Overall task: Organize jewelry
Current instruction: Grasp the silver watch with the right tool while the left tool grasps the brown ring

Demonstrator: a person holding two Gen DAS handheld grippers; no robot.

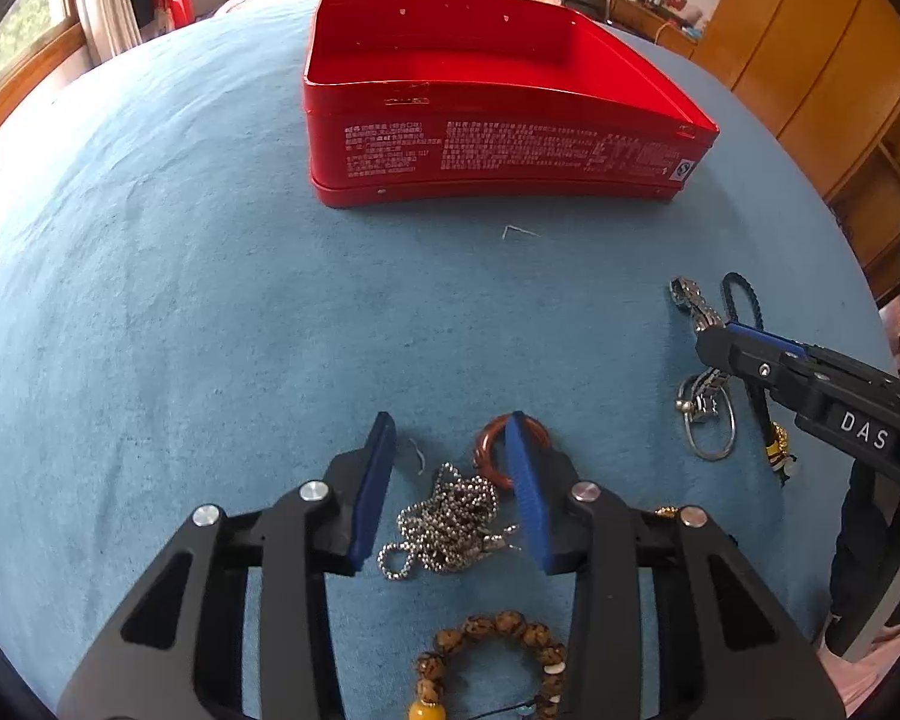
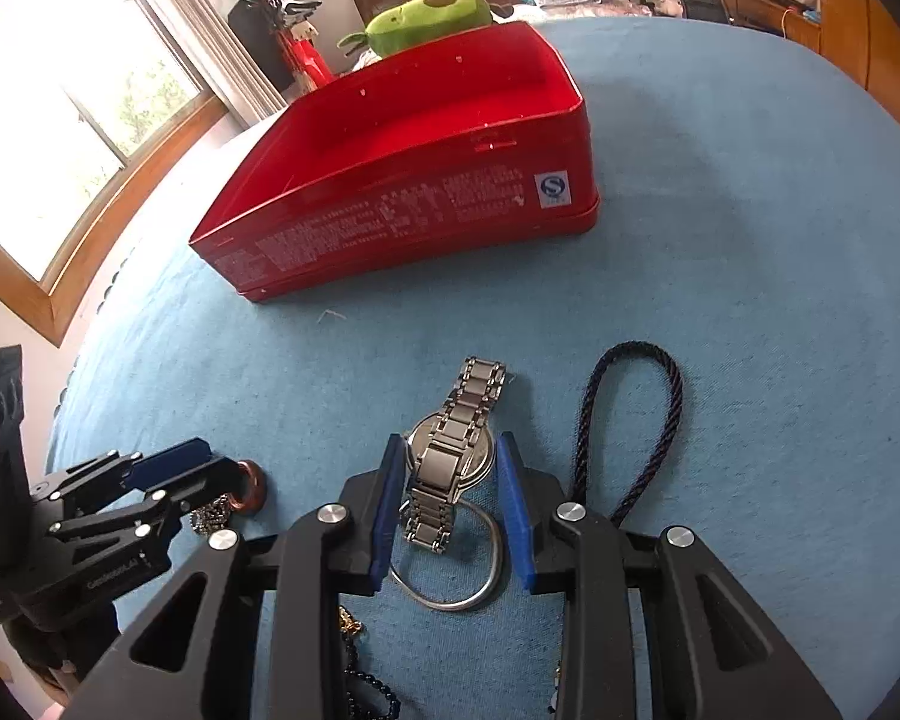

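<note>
A: Where are the grippers sitting?
B: The left gripper [image 1: 450,486] is gaping around the silver chain [image 1: 450,525]; the right gripper [image 2: 453,510] is spreading beside the watch [image 2: 450,462].
A: And the red tin [image 1: 486,102]?
B: Standing open at twelve o'clock on the blue cloth [image 1: 180,330].

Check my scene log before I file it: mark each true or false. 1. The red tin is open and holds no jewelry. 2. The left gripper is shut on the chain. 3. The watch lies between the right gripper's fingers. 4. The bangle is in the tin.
1. True: the red tin has no lid on, and its visible inside is bare.
2. False: the left gripper is open, the chain loose between its fingers.
3. True: the watch lies inside the open right gripper.
4. False: the bangle lies on the cloth, under the watch.
</note>
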